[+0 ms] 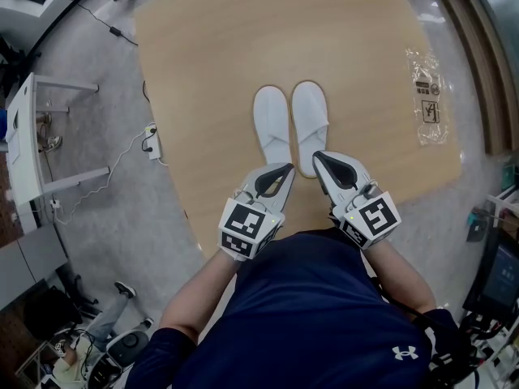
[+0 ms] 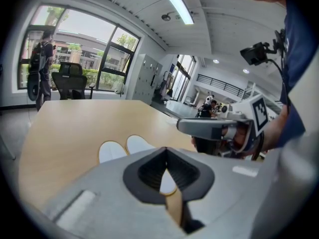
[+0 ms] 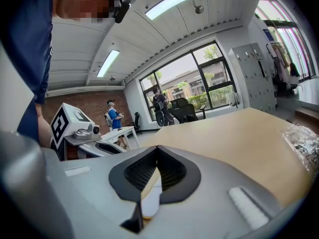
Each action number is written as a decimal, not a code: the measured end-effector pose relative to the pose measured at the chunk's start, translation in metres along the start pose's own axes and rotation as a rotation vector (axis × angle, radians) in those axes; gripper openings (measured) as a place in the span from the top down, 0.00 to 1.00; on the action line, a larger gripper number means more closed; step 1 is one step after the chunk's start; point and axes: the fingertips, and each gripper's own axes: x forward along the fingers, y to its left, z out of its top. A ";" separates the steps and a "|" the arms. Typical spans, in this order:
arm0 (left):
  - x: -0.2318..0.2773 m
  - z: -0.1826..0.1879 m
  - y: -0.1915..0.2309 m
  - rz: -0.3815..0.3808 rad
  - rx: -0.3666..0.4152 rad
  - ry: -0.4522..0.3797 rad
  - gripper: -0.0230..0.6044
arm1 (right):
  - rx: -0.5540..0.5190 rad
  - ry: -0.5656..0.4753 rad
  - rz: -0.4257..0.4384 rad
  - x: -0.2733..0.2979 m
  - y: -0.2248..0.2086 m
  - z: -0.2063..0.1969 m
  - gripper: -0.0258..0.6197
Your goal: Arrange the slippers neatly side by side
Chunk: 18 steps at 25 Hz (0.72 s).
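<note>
Two white slippers lie side by side on the wooden table [image 1: 211,47], toes pointing away from me: the left slipper [image 1: 272,122] and the right slipper [image 1: 310,120]. My left gripper [image 1: 284,168] hovers just behind the left slipper's heel, shut and holding nothing. Behind the right slipper's heel, my right gripper [image 1: 319,157] is likewise shut and empty. The left gripper view shows both slippers [image 2: 110,151] [image 2: 139,143] beyond its closed jaws [image 2: 166,152], with the right gripper [image 2: 209,127] alongside. In the right gripper view the jaws [image 3: 157,149] meet, and the left gripper [image 3: 79,128] is beside them.
A clear plastic bag [image 1: 428,96] lies near the table's right edge, also in the right gripper view as a plastic bag [image 3: 304,143]. A white desk [image 1: 32,136] and a power strip with cables [image 1: 152,144] stand on the floor at left. People stand far off by the windows.
</note>
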 end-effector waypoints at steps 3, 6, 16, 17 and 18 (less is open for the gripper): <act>-0.001 0.003 0.001 0.004 -0.007 -0.001 0.96 | -0.006 -0.002 0.004 0.001 0.001 0.001 0.94; -0.001 0.006 0.001 0.006 -0.020 0.003 0.96 | -0.006 0.002 0.002 0.002 0.001 0.001 0.94; -0.001 0.008 -0.002 0.003 -0.040 0.018 0.96 | -0.005 0.014 -0.002 0.001 0.001 -0.002 0.94; -0.001 0.007 -0.002 0.002 -0.043 0.020 0.96 | -0.005 0.015 -0.002 0.001 0.001 -0.003 0.94; -0.001 0.007 -0.003 0.002 -0.046 0.021 0.96 | -0.004 0.016 -0.001 0.001 0.001 -0.003 0.94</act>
